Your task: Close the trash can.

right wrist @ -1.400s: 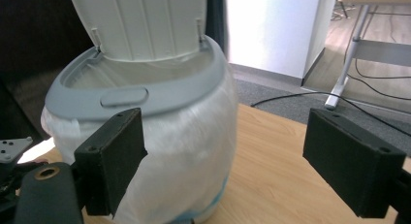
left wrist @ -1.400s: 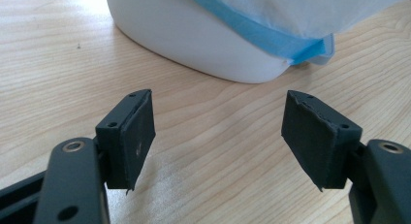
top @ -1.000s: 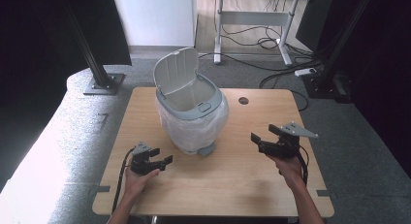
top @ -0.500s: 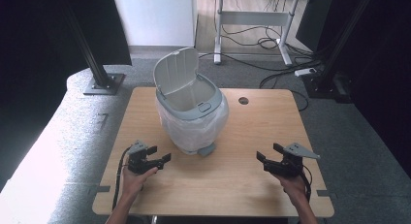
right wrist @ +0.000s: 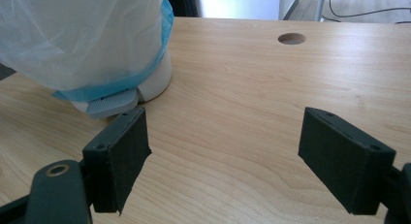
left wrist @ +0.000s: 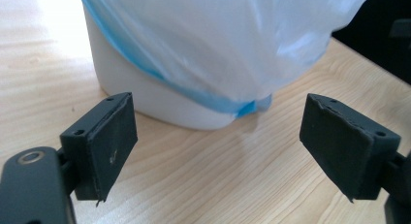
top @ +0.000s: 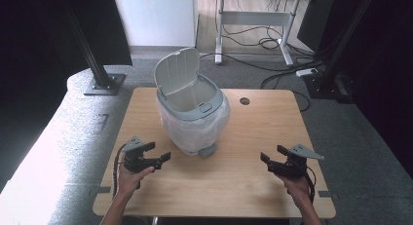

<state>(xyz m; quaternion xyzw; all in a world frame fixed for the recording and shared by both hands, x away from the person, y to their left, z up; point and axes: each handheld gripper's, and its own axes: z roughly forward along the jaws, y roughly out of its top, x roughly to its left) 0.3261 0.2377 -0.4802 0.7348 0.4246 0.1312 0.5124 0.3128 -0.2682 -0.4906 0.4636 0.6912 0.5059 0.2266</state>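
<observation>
A white pedal bin (top: 192, 108) stands toward the back of the wooden surface (top: 229, 186), lid (top: 176, 71) tipped up and a clear bag (top: 195, 130) with a blue edge draped down over its rim. The left gripper (top: 155, 158) hovers just beside its base and the right gripper (top: 272, 157) sits well apart, both with fingers (left wrist: 104, 141) spread wide and holding nothing. By the look of it the lining is done; at most, closing the lid seems left.

Left tongs (top: 155, 154) and right tongs (top: 272, 155) gape wide (both hand-held, low).
</observation>
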